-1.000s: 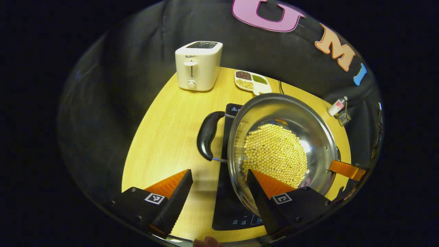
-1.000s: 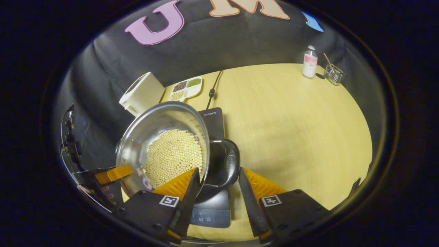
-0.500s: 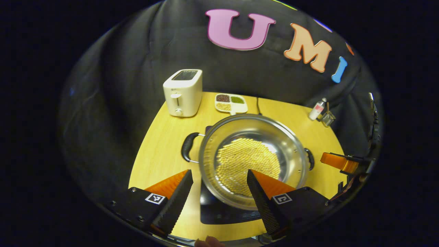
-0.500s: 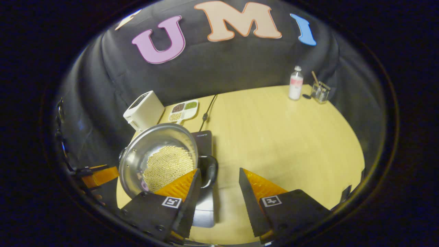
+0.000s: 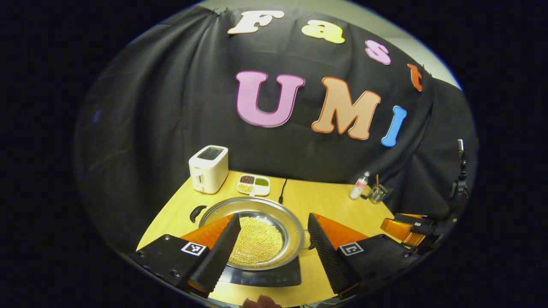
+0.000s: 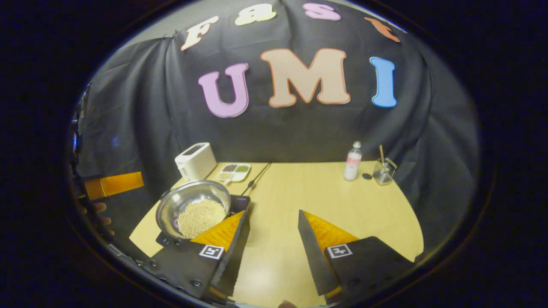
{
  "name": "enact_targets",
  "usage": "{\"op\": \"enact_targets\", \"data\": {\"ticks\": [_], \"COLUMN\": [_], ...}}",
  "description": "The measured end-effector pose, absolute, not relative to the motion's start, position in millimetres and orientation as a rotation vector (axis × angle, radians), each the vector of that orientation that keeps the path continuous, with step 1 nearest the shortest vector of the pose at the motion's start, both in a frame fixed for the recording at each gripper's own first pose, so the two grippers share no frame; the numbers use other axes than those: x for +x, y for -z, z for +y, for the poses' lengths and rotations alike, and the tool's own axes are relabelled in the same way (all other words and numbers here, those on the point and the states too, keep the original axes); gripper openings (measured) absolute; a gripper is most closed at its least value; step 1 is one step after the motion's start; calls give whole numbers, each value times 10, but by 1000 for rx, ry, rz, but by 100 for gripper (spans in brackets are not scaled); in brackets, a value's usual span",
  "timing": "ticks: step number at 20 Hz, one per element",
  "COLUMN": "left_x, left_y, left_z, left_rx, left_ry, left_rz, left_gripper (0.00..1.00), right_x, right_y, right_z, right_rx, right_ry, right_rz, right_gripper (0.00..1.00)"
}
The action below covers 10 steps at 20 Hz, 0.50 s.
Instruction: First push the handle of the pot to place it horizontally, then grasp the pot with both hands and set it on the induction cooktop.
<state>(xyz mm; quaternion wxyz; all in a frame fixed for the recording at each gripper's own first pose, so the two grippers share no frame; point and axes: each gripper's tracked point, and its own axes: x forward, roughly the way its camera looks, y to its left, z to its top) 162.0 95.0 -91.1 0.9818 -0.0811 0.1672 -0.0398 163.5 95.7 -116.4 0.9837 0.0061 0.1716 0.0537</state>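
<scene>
the pot (image 5: 257, 233) sits on the cooktop (image 5: 274, 278), so placement looks complete; left gripper (image 5: 272, 244) and right gripper (image 6: 269, 239) are both spread, empty, apart from the pot, presumably released

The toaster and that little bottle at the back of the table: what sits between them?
In the right gripper view, between the toaster and the bottle lie a divided dish of beans and a black power cord; the rest is bare table.
</scene>
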Motion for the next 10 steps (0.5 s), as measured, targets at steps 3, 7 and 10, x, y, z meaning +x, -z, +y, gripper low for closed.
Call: {"op": "enact_targets", "data": {"ticks": [3,7,10], "left_x": [1354,1160,1043], "left_y": [398,-43,-446], "left_z": [836,596,473], "left_rx": [-123,-64,-14], "left_ry": [0,-4,30], "left_rz": [198,99,-32], "left_gripper": [96,93,94], "right_x": [1472,1276,1128], "right_y": [874,492,208], "right_z": [690,414,425], "right_rx": [26,-9,-20], "right_ry": [-109,-77,-64], "right_rz": [268,147,67], "right_gripper": [75,92,92]}}
